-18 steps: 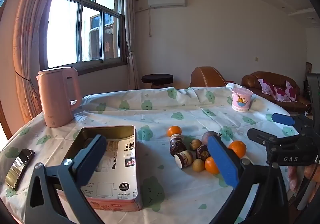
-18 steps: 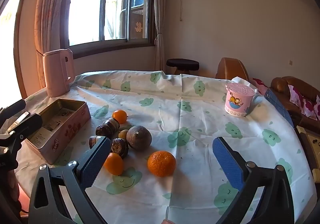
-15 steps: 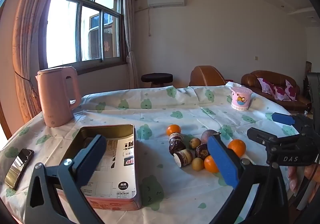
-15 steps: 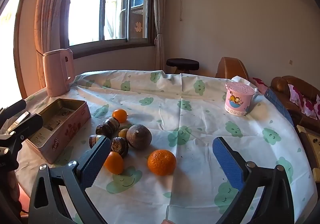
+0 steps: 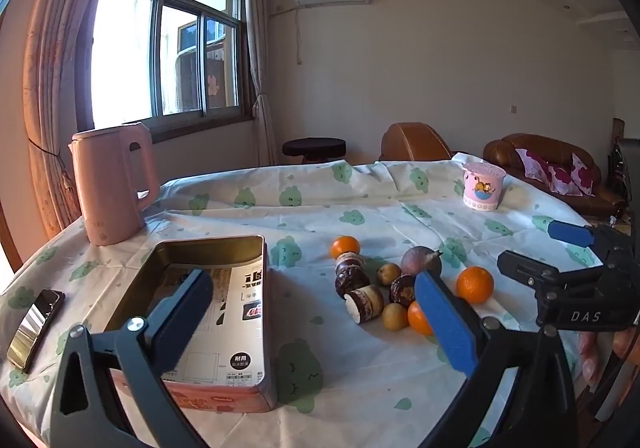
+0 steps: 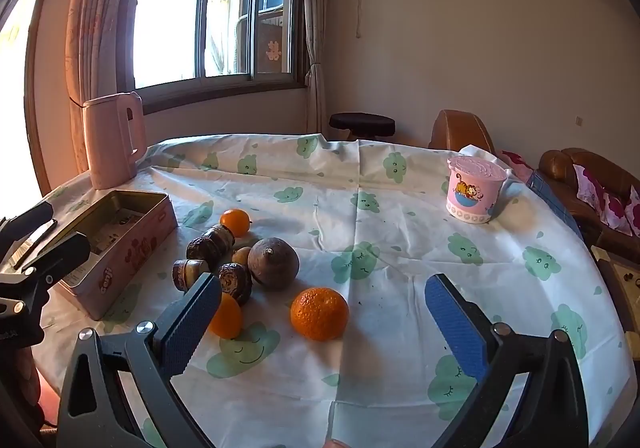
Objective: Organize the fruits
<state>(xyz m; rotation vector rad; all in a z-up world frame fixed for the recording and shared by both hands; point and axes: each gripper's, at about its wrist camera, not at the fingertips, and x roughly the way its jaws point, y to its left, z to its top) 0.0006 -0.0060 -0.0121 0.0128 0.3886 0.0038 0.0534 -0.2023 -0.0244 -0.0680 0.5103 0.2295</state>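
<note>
The large dimpled orange [image 6: 319,313] lies on the cloud-print tablecloth [image 6: 400,208], well right of the open pink tin box [image 6: 116,248], straight ahead of the right gripper [image 6: 320,332], nearer it than the left gripper [image 5: 320,328]; both gape wide, empty.

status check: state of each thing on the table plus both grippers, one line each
left gripper: open, holding nothing
right gripper: open, holding nothing
tin box: lid off, no fruit inside, printed paper on its bottom
fruit pile: loose on the tablecloth, none in the tin box
kettle: upright, lid shut
pink cup: upright, covered
phone: lying flat near the table edge
</note>
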